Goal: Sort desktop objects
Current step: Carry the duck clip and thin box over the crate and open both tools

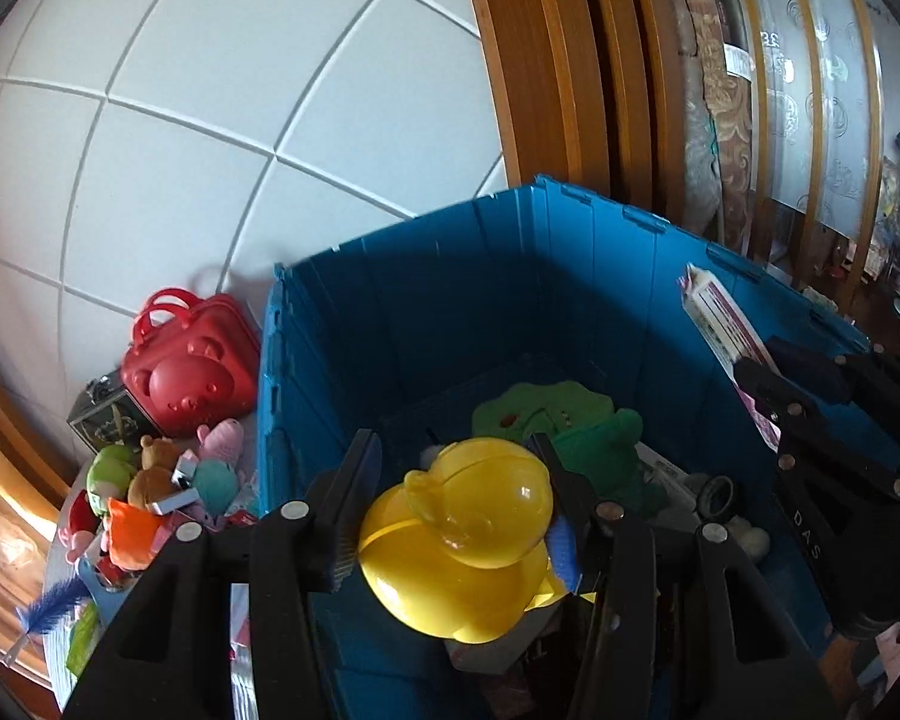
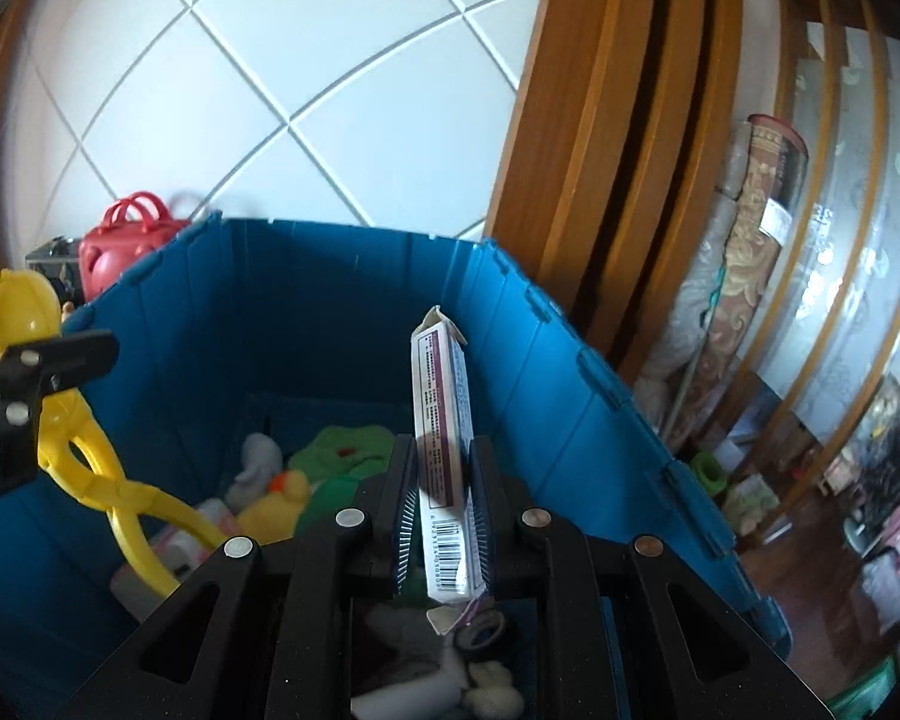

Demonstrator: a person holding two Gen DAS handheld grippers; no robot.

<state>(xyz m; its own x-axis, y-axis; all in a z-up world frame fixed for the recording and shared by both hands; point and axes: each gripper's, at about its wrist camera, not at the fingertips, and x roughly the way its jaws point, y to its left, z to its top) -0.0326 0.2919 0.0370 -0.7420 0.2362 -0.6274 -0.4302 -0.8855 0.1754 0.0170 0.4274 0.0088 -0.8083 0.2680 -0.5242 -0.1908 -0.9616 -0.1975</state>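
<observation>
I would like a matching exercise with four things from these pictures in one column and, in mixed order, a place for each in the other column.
Things:
1. yellow duck-shaped tongs
2. slim white carton
3. red bear case
4. green plush

Places:
A. lying inside the blue crate
B. between the fingers of the right gripper
C. outside the crate, near the white wall
D. between the fingers of the left gripper

Pairs: 1-D, 2-B, 3-C, 4-A

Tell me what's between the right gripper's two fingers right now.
A slim white box with a barcode, clamped upright in the right gripper above the blue crate, per the right wrist view.
</observation>
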